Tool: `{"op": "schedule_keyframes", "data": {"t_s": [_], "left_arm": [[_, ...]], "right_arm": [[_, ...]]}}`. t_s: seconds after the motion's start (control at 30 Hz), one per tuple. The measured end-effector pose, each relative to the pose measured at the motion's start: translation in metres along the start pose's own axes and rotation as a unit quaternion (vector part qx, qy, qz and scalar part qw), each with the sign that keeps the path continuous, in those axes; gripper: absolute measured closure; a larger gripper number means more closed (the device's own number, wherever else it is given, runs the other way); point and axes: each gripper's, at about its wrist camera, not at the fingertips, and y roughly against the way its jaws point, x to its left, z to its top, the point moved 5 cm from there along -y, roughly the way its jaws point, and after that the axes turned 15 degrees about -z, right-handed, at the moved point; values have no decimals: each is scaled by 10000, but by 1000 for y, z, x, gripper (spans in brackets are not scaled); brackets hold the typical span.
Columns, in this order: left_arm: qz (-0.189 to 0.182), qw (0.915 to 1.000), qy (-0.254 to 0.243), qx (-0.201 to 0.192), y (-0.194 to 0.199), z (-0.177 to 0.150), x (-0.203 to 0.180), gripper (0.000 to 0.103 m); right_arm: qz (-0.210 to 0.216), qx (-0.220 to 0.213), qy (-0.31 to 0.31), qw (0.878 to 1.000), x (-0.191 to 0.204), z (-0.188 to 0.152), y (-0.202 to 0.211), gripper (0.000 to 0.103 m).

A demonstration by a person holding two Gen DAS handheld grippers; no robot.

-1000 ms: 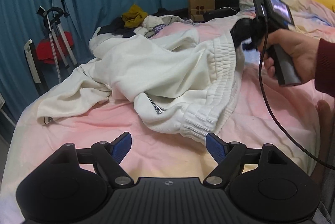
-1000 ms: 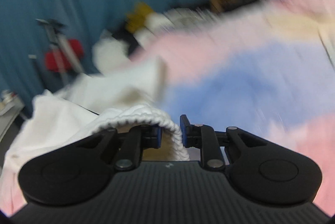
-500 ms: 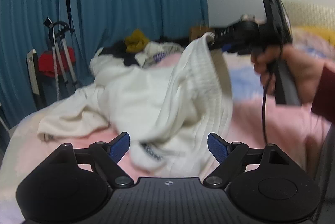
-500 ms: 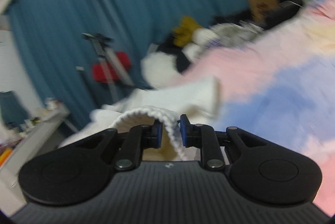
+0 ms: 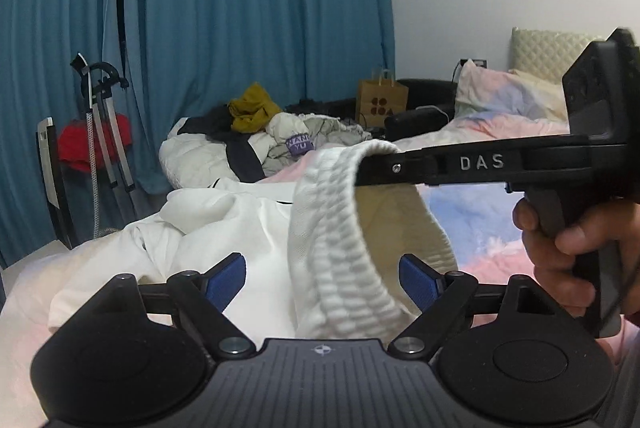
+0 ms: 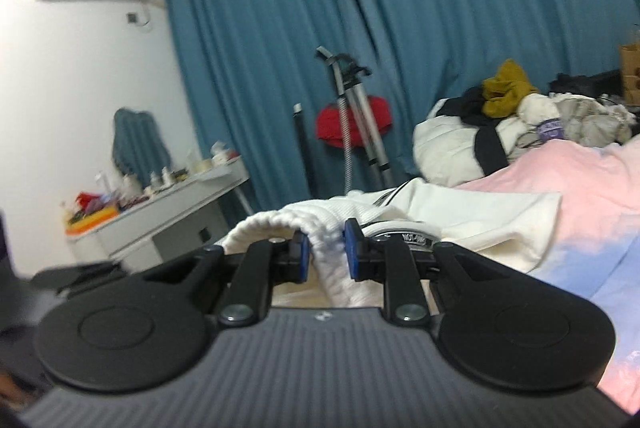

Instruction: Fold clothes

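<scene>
A white garment (image 5: pixel 224 228) lies crumpled on the pink and blue bed sheet (image 5: pixel 476 224). Its ribbed waistband (image 5: pixel 340 260) hangs in a loop from my right gripper (image 5: pixel 384 164), which crosses the left wrist view from the right, held in a hand. In the right wrist view my right gripper (image 6: pixel 324 256) is shut on the ribbed waistband (image 6: pixel 320 252). My left gripper (image 5: pixel 322 272) is open, its blue pads on either side of the hanging waistband, not touching it.
A pile of other clothes (image 5: pixel 276 136) lies at the far end of the bed, with a paper bag (image 5: pixel 382 102) behind. Blue curtains (image 5: pixel 240 28) back the room. A stand with a red item (image 5: pixel 94 144) is on the left. A cluttered desk (image 6: pixel 160 200) stands at left.
My right gripper has lifted the waistband up off the bed and swung left across the view. The garment now hangs from it. My left gripper stayed open and tilted up.
</scene>
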Motion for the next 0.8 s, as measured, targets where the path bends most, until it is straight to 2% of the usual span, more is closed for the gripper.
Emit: {"op": "schedule_keyframes", "data": {"t_s": [0.1, 0.2, 0.33, 0.37, 0.43, 0.47, 0.5, 0.57, 0.7, 0.8], "left_arm": [[230, 9997, 22, 55, -10, -6, 9, 23], [230, 9984, 520, 42, -17, -18, 30, 25], [484, 9957, 788, 95, -22, -28, 52, 33], [510, 9952, 828, 78, -22, -29, 58, 39], [481, 9942, 956, 46, -21, -33, 70, 59], [408, 9930, 1111, 42, -21, -34, 76, 77], [334, 9913, 1270, 39, -21, -36, 82, 88], [405, 9873, 1528, -171, -13, -34, 93, 90], [718, 9796, 1753, -676, 7, -24, 107, 91], [919, 9617, 2343, -1090, 31, -22, 133, 91]], "right_arm": [[211, 73, 119, 9997, 10, -3, -1, 81], [352, 223, 280, 9987, 20, -12, 1, 81], [451, 465, 589, 9962, 40, -26, -2, 81], [473, 519, 665, 9953, 45, -30, -2, 81], [492, 566, 828, 9937, 54, -36, -4, 80], [471, 550, 874, 9935, 57, -38, -4, 79], [404, 508, 869, 9941, 59, -40, -3, 79], [269, 483, 767, 9955, 61, -43, -2, 76], [410, 399, 838, 9948, 66, -47, 9, 74], [714, 195, 716, 9947, 71, -41, 29, 65]]}}
